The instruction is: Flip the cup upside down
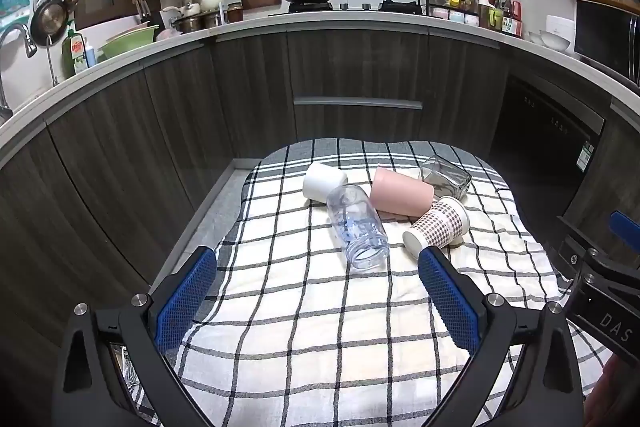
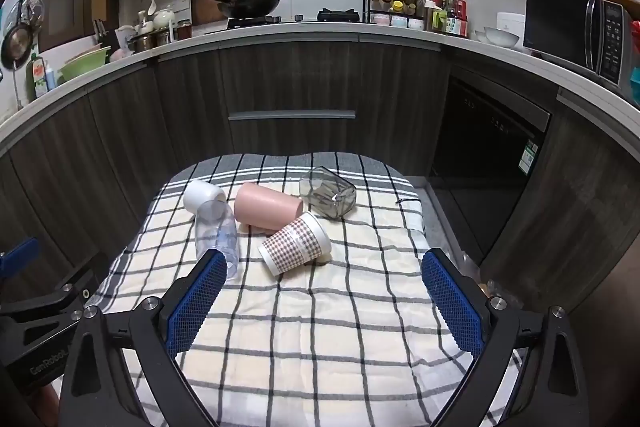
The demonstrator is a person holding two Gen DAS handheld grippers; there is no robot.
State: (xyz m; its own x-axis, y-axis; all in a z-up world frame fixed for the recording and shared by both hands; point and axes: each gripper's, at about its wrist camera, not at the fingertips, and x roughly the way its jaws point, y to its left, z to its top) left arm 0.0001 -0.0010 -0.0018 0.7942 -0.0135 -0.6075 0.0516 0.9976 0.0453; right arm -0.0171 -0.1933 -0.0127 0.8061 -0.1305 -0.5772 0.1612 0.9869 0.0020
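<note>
Both grippers spread wide, holding nothing; that houndstooth-patterned paper cup looks light and crushable, so grab mid-wall gently.

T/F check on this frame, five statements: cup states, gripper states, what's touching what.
1. All five cups lie on their sides on the checked cloth. True.
2. The left gripper is shut on the pink cup. False: its jaws stand wide open with nothing between them, short of the cups.
3. The patterned paper cup lies against the pink cup. True.
4. The grey glass cup stands upright at the near edge. False: it lies tipped over at the far side.
5. The right gripper is open and empty. True.
The other two are the white cup and the clear plastic cup.
</note>
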